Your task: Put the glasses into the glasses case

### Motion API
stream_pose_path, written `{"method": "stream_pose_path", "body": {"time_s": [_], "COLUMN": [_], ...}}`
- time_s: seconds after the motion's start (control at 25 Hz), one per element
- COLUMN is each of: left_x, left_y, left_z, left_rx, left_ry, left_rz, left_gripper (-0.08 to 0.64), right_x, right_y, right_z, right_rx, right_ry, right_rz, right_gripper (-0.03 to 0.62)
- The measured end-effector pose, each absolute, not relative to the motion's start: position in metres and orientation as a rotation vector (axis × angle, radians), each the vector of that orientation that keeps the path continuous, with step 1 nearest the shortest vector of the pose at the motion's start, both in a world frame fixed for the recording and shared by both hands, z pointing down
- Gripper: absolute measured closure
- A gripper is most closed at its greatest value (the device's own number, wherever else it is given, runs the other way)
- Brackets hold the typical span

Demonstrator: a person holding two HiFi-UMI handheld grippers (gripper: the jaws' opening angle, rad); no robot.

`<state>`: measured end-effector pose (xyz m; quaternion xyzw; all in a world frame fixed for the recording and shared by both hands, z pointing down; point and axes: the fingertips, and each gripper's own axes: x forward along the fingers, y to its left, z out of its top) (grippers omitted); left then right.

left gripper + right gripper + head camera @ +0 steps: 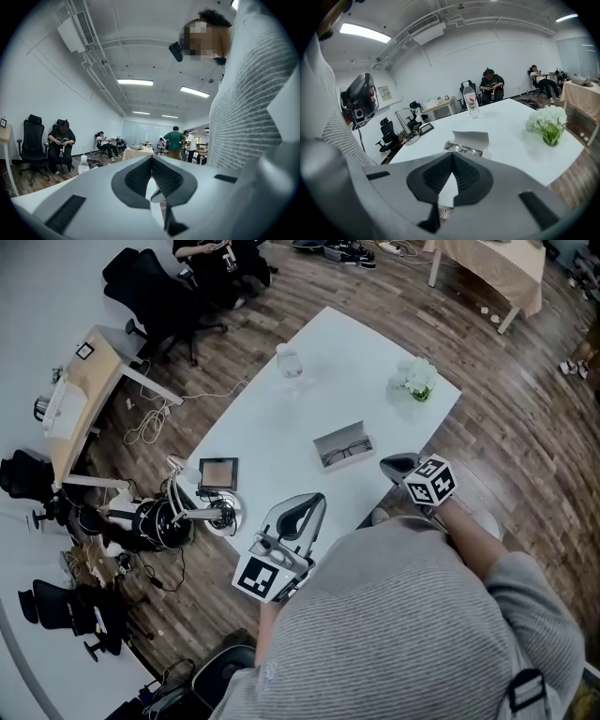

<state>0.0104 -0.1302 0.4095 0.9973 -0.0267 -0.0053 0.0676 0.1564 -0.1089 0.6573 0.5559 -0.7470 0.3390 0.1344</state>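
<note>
Thin-framed glasses (345, 453) at a flat, rectangular grey glasses case (361, 431).
They lie lengthwise along it; beside the case, left gripper (317, 499) and right gripper (388, 464) each hold jaws pressed together, empty.

We list:
- wood-plank floor (525, 427)
- white table (281, 418), centre
- black office chairs (155, 287), eleven o'clock
- cloth-draped table (497, 263), one o'clock
- light wooden desk (89, 381), nine o'clock
- white walls (497, 51)
- ceiling strip lights (135, 82)
- ceiling air unit (75, 30)
</note>
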Motion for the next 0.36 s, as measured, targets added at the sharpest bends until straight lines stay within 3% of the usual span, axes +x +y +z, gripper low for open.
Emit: {"method": "stream_pose_path", "body": {"time_s": [0.36], "left_x": [0.0106], "left_y": [-0.1313], "left_z": [0.4102], "left_rx": [3.006], "left_ry": [-0.088], "left_rz": [-0.015], "left_gripper": [0.548], "right_x": [0.156], "right_y": [-0.1097], "right_z": [0.6586], "right_rx": [1.618], "right_ry": [-2.166], "right_rz": [0.996], "right_gripper": [0.578]}}
